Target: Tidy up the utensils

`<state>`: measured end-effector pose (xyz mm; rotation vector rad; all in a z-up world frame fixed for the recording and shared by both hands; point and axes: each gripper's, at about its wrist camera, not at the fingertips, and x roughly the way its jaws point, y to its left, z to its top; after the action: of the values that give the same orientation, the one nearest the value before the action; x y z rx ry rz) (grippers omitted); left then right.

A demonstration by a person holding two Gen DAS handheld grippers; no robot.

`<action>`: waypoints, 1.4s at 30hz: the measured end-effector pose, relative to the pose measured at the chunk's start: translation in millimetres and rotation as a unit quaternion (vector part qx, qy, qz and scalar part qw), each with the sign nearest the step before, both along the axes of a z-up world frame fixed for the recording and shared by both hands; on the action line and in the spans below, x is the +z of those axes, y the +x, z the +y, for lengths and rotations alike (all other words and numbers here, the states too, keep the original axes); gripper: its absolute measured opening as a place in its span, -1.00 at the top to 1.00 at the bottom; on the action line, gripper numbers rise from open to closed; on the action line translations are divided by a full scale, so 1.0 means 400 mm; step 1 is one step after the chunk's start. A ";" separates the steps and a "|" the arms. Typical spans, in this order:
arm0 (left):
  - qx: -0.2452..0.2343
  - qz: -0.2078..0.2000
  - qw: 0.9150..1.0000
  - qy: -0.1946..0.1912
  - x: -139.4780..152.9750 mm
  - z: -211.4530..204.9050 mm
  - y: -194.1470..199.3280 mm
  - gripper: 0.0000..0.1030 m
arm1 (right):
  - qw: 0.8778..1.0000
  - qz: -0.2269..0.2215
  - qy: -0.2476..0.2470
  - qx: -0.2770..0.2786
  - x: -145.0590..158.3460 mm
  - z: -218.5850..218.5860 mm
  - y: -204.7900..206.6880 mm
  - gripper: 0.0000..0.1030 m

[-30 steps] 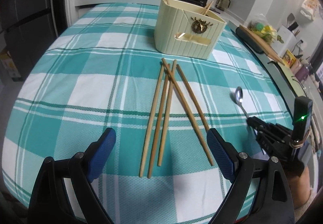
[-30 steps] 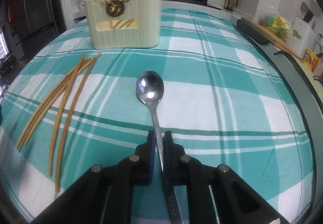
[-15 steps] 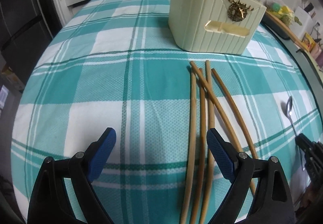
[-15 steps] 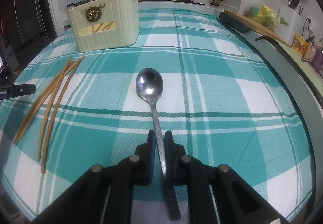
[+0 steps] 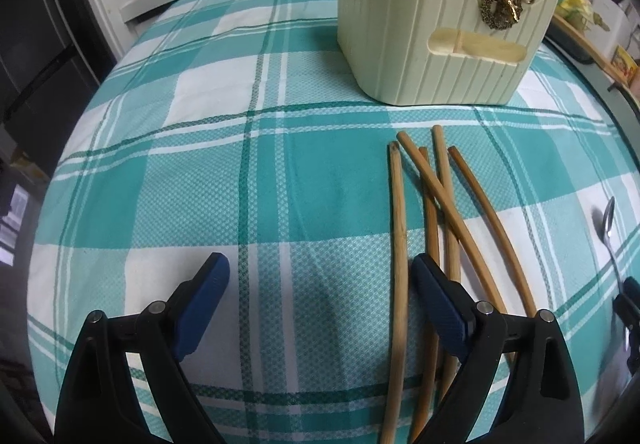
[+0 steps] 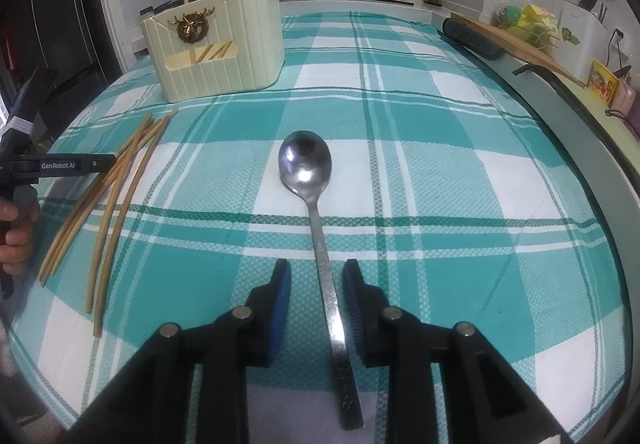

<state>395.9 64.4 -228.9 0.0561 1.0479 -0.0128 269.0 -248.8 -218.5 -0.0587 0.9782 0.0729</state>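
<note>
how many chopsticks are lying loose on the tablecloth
5 chopsticks, all bunched in front of the cream holder, one crossing over others, left of the spoon. More stand inside the holder, partly hidden.

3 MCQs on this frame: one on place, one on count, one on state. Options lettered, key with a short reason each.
1. Where do the loose chopsticks lie relative to the spoon in the right wrist view?
A. left of it
B. right of it
C. across its bowl

2. How many loose chopsticks lie on the tablecloth?
A. two
B. five
C. eight

3. How does the right gripper stand?
A. clamped on the spoon handle
C. shut on a chopstick
B. open, the handle between its pads with gaps either side

Key:
1 A: the bundle lies near the left edge, the spoon in the centre.
2 B: five ends fan out in front of the cream utensil holder in the left wrist view.
3 B: the jaws have just been opening, and neither pad touches the handle.
</note>
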 end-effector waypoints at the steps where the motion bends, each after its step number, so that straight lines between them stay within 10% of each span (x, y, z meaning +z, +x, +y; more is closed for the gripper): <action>1: -0.003 0.000 1.000 0.001 0.000 -0.001 0.004 -0.81 | 1.000 -0.001 -0.004 0.001 -0.001 0.004 0.000 0.38; 9: 0.006 0.003 1.000 0.000 0.003 0.036 -0.006 -0.79 | 1.000 0.015 -0.011 0.016 0.002 -0.002 0.002 -0.05; 21: -0.002 0.030 1.000 0.011 0.006 0.049 0.037 -0.78 | 0.997 0.028 -0.022 0.068 -0.008 0.019 0.099 -0.14; 32: -0.020 0.044 0.999 -0.009 0.019 0.005 0.088 -0.11 | 0.997 0.014 -0.020 0.075 -0.020 0.057 0.213 -0.13; 34: -0.026 0.038 0.999 -0.020 0.025 0.003 0.089 0.62 | 0.997 0.011 -0.023 0.071 -0.020 0.059 0.219 0.04; 36: -0.026 0.038 0.998 -0.033 0.027 0.003 0.091 0.88 | 0.997 0.005 -0.027 0.074 -0.019 0.060 0.218 0.31; 42: -0.014 0.004 0.998 -0.056 0.079 0.016 0.051 0.92 | 0.997 0.003 -0.017 0.075 -0.003 0.045 0.218 0.30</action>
<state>416.4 70.7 -197.2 -0.0320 1.0526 -0.0972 356.3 -231.0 -219.6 -0.1623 0.9798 0.1941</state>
